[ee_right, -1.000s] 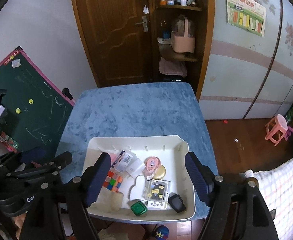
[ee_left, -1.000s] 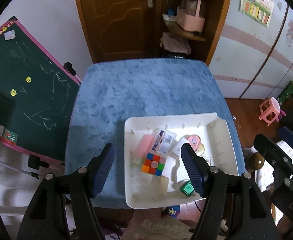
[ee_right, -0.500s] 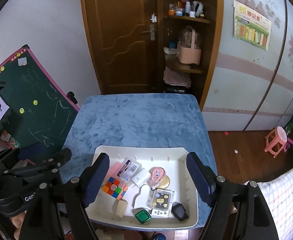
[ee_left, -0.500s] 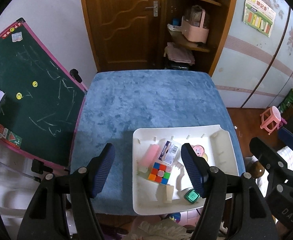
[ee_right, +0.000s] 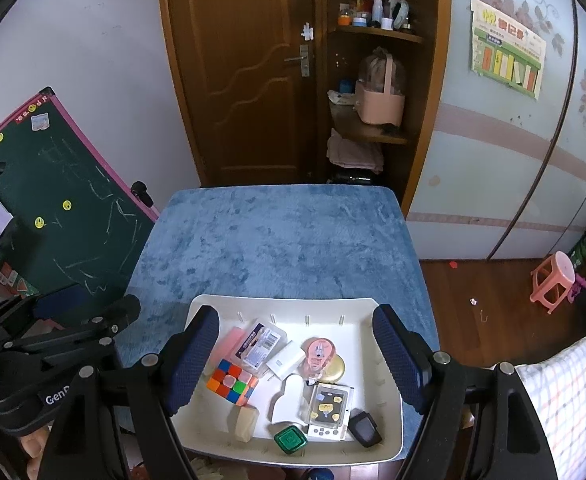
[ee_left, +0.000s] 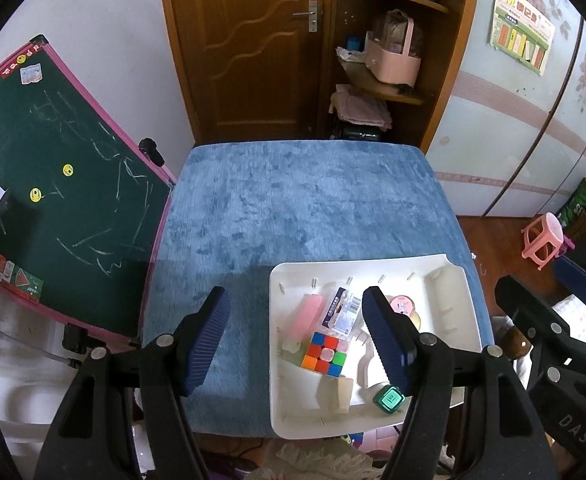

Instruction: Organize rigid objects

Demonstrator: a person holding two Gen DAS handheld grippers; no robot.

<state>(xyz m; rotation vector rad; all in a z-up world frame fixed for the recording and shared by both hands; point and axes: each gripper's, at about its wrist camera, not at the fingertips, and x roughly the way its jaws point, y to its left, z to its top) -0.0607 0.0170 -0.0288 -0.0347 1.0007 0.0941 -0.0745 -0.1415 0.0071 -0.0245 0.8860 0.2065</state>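
Blue plush cloth covers the desk (ee_left: 305,208), and in the left wrist view a white tray (ee_left: 459,280) is seen at its near right corner, holding all the small rigid objects in sight. The left gripper (ee_left: 295,340) is held above, spread wide with nothing between its blue pads; its centre falls over bare cloth just left of the tray, so the objects lie to its right. A Rubik's cube (ee_left: 325,354) sits just inside the right finger, with a pink eraser (ee_left: 305,316) beyond it, long axis running away from the camera and tilted right. A green square box (ee_left: 389,399) lies at the tray's near edge. From the right wrist view, the right gripper (ee_right: 295,364) is likewise seen wide apart and empty, but it is centred over the tray (ee_right: 285,304), so this hand is judged the nearer one to most pieces. A white charger plug (ee_right: 286,361) lies almost midway between its fingers, touching a clear labelled case (ee_right: 260,342) on the left. The cube (ee_right: 232,382) lies toward the left finger, and a black smartwatch (ee_right: 365,428) toward the right. Whether the tray is the source or the final place cannot be settled; the scene fits both.
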